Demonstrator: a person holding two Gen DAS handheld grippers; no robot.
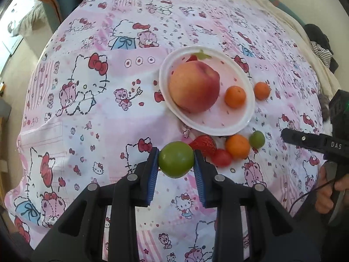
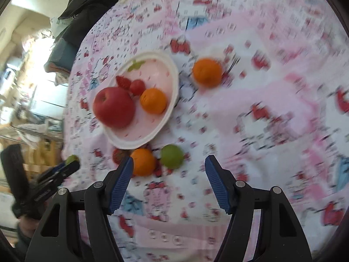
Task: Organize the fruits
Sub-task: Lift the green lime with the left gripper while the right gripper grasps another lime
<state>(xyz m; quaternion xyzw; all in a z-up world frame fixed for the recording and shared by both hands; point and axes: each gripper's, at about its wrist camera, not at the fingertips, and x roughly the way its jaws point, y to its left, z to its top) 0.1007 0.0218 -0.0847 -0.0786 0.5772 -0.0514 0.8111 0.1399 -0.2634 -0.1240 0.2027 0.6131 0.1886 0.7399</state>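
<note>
Blue-padded, the left gripper [image 1: 176, 161] is clamped on a green plum [image 1: 176, 162], lifted clear of the patterned cloth [image 1: 87, 120]. Carry it level to the bare near part of the white plate [image 1: 218, 128], beside the big peach [image 1: 194, 87] and 1 small orange [image 1: 235, 96], and release low so it does not roll. Meanwhile the right gripper [image 2: 169, 170] hangs parted and empty above another green plum [image 2: 171, 156].

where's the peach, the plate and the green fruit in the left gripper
peach [image 1: 194, 87], left wrist view, middle of its skin
plate [image 1: 220, 128], left wrist view, near rim
green fruit [image 1: 176, 162], left wrist view, its centre, between the left gripper's pads
</note>
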